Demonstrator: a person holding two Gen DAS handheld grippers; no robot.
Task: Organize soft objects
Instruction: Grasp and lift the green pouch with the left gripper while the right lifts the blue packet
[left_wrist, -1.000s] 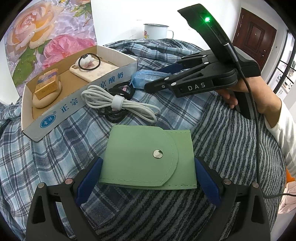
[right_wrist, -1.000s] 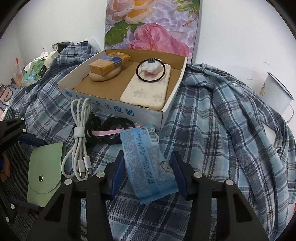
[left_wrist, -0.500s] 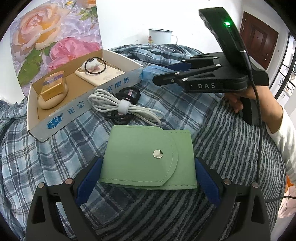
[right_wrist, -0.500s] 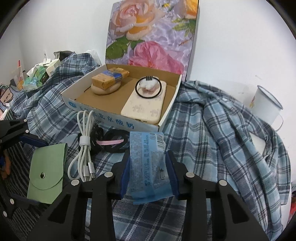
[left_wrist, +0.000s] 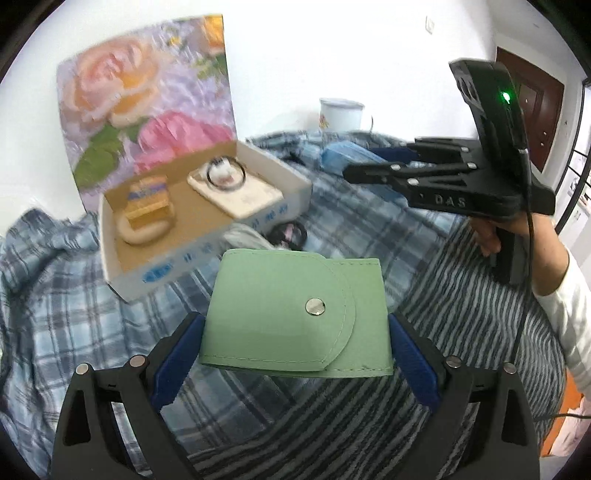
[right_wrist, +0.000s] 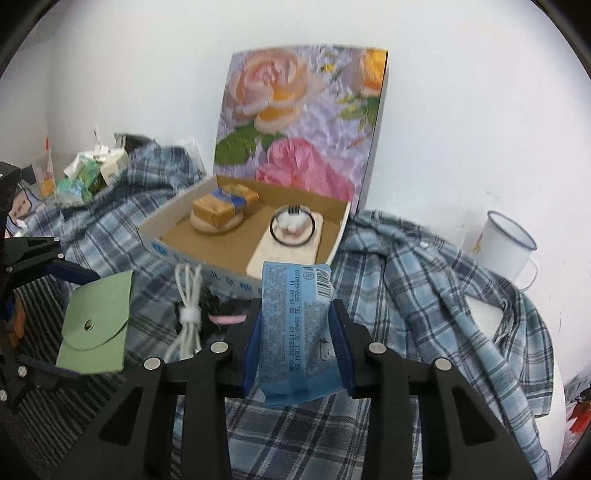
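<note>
Cardboard box (right_wrist: 162, 246) holds cream power bank (right_wrist: 286, 248) (ring on top)

White enamel mug (right_wrist: 503, 244) stands by the wall, near a brown door (left_wrist: 532, 110)

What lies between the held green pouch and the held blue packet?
In the right wrist view, a bundled white cable and black loops with a pink band lie on the plaid cloth.
</note>
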